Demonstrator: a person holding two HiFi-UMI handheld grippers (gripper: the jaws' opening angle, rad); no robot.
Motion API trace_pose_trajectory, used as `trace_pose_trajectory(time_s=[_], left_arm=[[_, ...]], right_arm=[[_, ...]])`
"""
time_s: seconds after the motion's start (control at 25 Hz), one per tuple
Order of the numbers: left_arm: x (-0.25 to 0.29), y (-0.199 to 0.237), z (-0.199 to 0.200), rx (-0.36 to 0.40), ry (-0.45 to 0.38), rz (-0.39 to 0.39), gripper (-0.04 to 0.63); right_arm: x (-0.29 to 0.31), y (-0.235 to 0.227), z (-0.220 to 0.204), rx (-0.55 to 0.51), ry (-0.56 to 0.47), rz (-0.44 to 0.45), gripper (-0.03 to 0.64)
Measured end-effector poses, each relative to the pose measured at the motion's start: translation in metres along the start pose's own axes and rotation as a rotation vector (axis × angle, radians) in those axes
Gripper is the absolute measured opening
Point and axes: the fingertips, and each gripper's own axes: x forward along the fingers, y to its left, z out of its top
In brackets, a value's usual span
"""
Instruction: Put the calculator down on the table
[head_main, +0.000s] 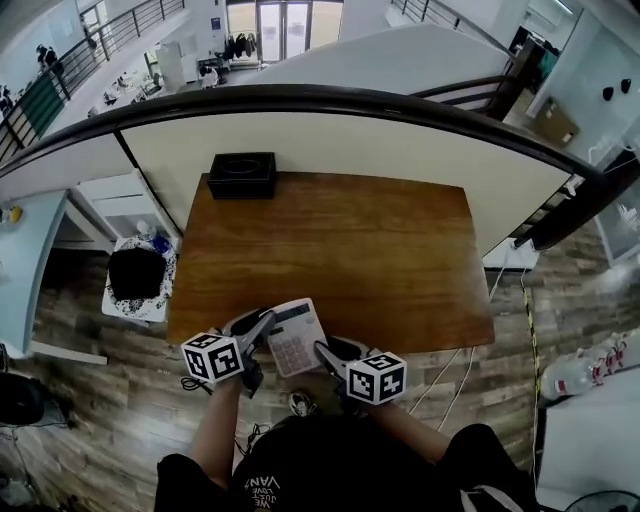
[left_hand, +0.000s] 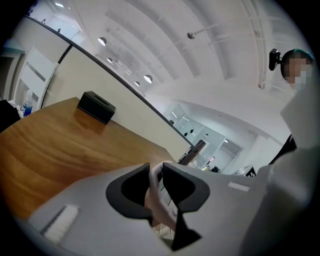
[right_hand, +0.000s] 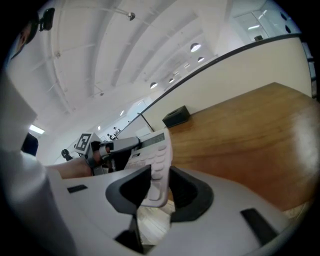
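Note:
A white calculator (head_main: 292, 337) with pale keys hangs over the near edge of the brown wooden table (head_main: 380, 250), held from both sides. My left gripper (head_main: 262, 330) is shut on its left edge, and the calculator (left_hand: 156, 192) shows as a thin white slab between the dark pads. My right gripper (head_main: 325, 355) is shut on its lower right corner; in the right gripper view the calculator (right_hand: 156, 162) stands tilted between the pads, keys and display facing left. The left gripper (right_hand: 112, 147) shows beyond it.
A black box (head_main: 242, 175) sits at the table's far left corner, also seen as the black box (left_hand: 96, 106) and the black box (right_hand: 176, 116). A curved railing (head_main: 350, 100) runs behind the table. A stool with a black bag (head_main: 138, 275) stands left of the table.

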Motion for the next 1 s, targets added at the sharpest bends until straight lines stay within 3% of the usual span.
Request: trace_pose_trajectory(time_s=[0.36, 1.0], left_arm=[[0.036, 0.025, 0.018, 0.015, 0.033, -0.034, 0.071], [0.139, 0.074, 0.084, 0.056, 0.071, -0.045, 0.074]], right_arm=[[0.025, -0.027, 0.021, 0.018, -0.008, -0.042, 0.109], [0.085, -0.105, 0.098, 0.04, 0.008, -0.068, 0.109]])
